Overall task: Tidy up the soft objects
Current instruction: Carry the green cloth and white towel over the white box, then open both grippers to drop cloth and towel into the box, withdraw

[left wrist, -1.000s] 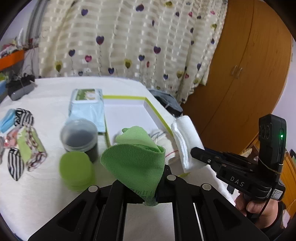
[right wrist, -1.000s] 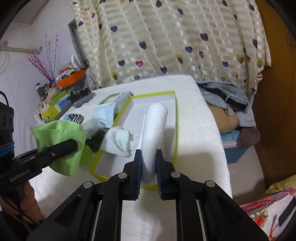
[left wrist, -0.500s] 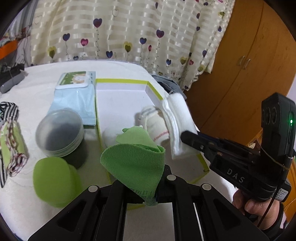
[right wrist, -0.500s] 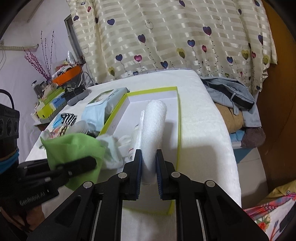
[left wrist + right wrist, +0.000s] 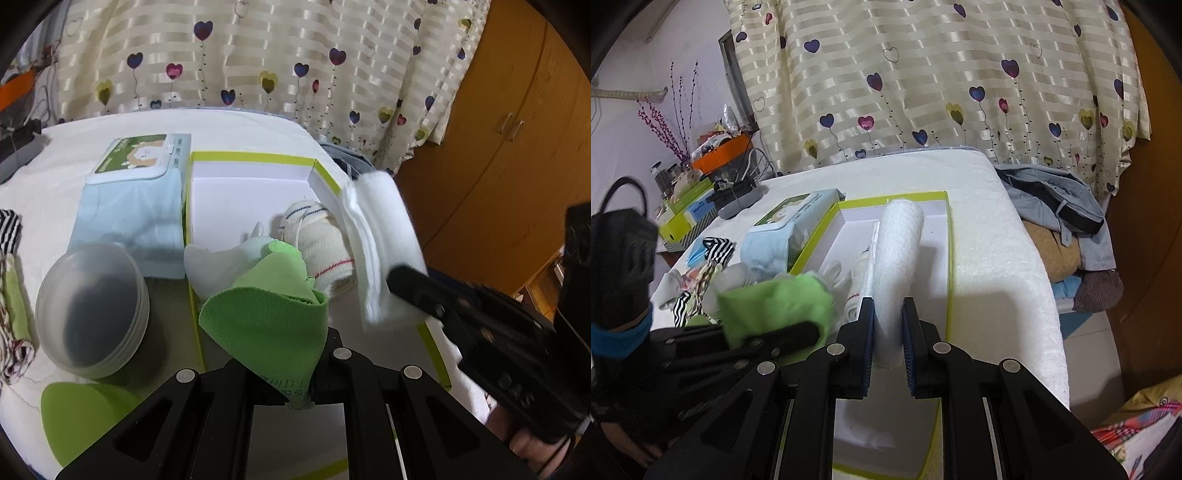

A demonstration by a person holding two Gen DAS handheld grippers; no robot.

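1. A green cloth point(image 5: 269, 317) is pinched by the left gripper point(image 5: 299, 391) over the near-left edge of the lime-rimmed box point(image 5: 251, 160).
2. A rolled white towel point(image 5: 895, 258) is clamped in the right gripper point(image 5: 888, 332) over the box's right side.
3. Both should be lowered fully inside before release, clear of the striped sock point(image 5: 317, 240).
4. The cloth looks thin and floppy; the towel thick and fluffy.

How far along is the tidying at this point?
Done: a striped white sock bundle lies in the green-edged white box. In hand: left gripper holds a green cloth, right gripper a rolled white towel. Left: striped fabric pieces outside.
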